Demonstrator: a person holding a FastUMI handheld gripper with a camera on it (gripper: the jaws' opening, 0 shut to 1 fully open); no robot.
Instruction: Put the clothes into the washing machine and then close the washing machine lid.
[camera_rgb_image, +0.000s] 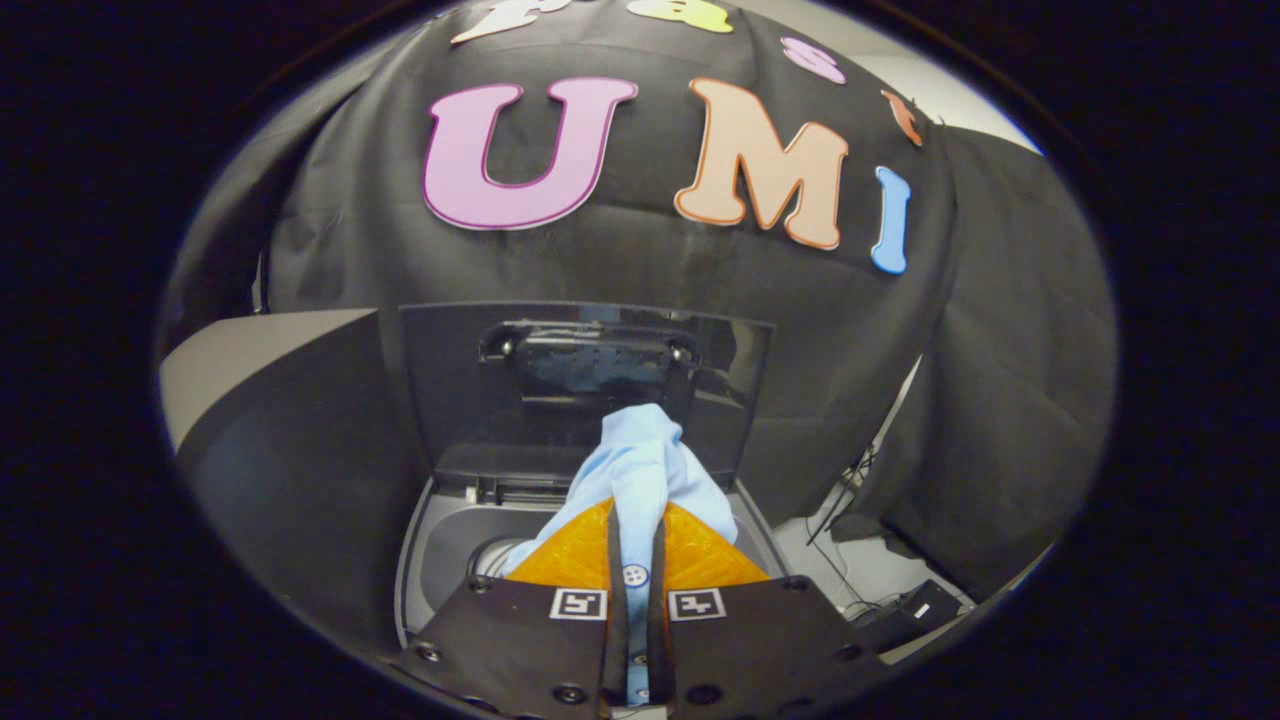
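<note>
Over on the left, a pale grey panel (255, 360) slants back behind the dark cloth that drapes down beside the washing machine (420, 560). The machine is a top-loader, and its grey rim curves round an open mouth, with a little of the drum (492, 557) showing just left of the tool's fingers. Its lid (450, 390) stands raised at the back, dark and glossy, with a hinge or latch bracket near its top middle.

In the middle, the tool (636, 560) hangs above the open mouth, and its two orange fingers (570, 560) are pressed close on a light blue garment (640, 470). The cloth is pinched between them and bunches up beyond the tips, rising in front of the raised lid, with folds spilling to either side of the fingers. A small white button (635, 575) on the garment sits right in the narrow gap. Two square black-and-white markers (578, 604) sit on the tool's dark body, one on each side of the gap.

To the right, beyond the machine's edge, some cables (850, 480) trail down over the pale floor (830, 560), and a small dark box (915, 610) lies there beside more hanging black cloth.
</note>
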